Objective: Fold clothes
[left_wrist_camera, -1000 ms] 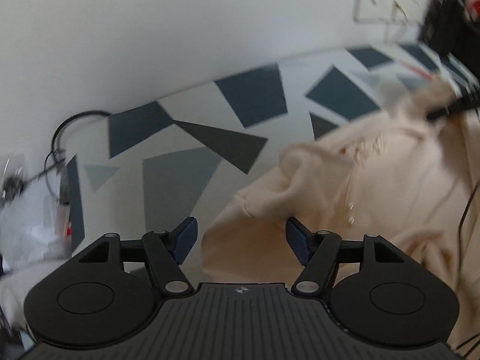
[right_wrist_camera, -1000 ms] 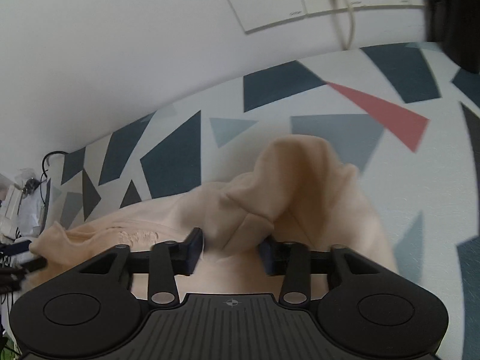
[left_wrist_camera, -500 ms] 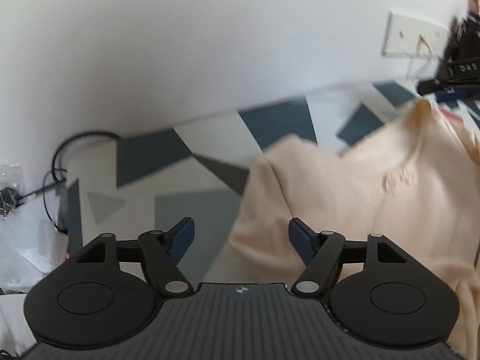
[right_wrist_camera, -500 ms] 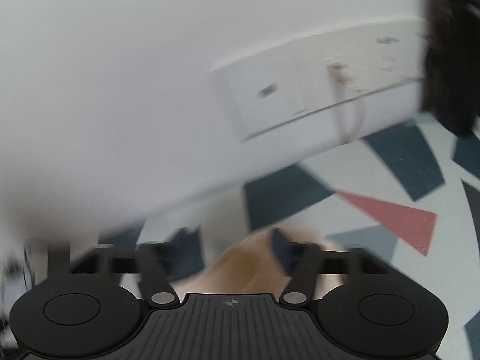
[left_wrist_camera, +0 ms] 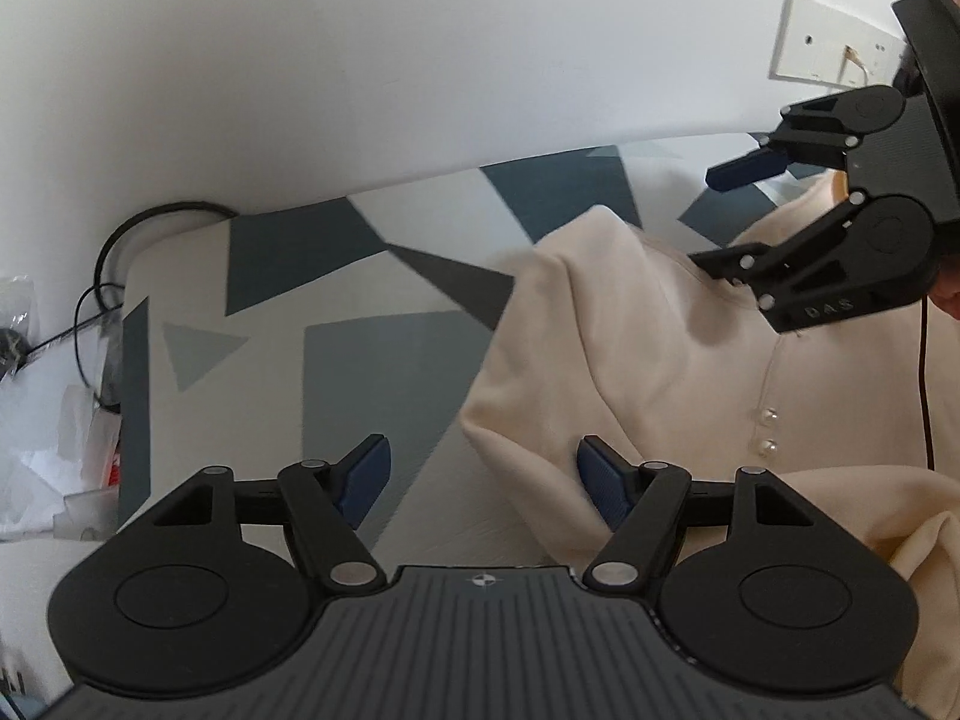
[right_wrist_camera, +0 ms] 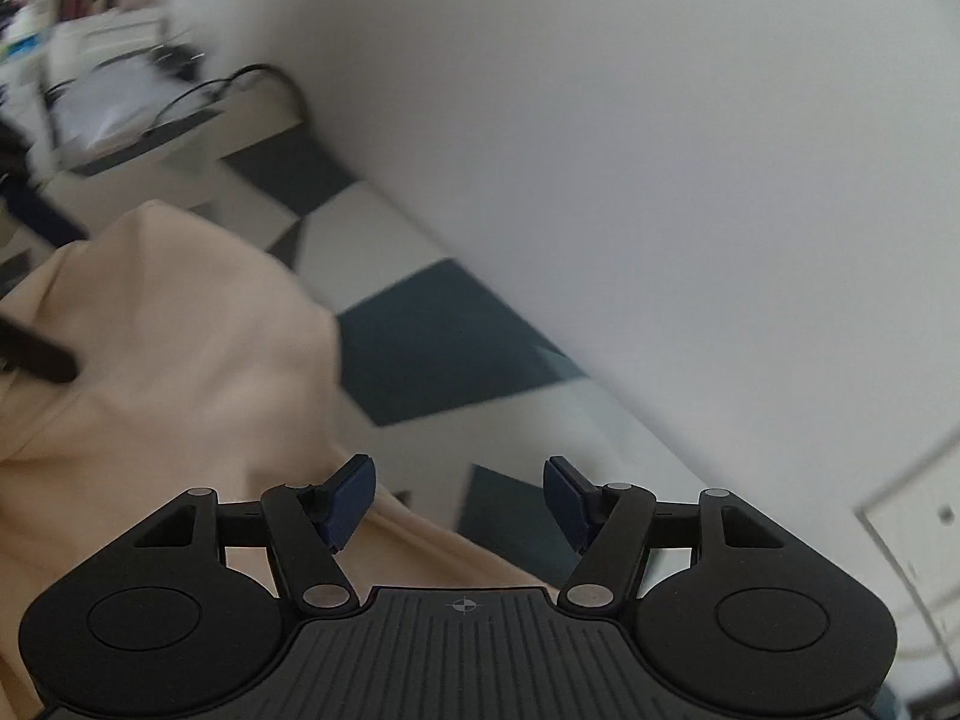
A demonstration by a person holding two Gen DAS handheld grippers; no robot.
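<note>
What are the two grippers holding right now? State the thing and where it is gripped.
Nothing. The left gripper and the right gripper are both open, with the cream garment ungripped.

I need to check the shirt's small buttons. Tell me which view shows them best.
The left wrist view: two pale buttons sit sharp on the cream garment. The right wrist view shows only blurred cream fabric, no buttons.

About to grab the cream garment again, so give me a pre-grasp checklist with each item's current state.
1. Left gripper open: ok.
2. Right gripper open: ok.
3. Nothing held by either: ok.
4. Garment edge between the left fingers: ok, the hem lies there, ungripped.
5. Cloth between the right fingers: not ok, only the patterned table cover shows there.
6. Garment lying flat: not ok, bunched and peaked.
</note>
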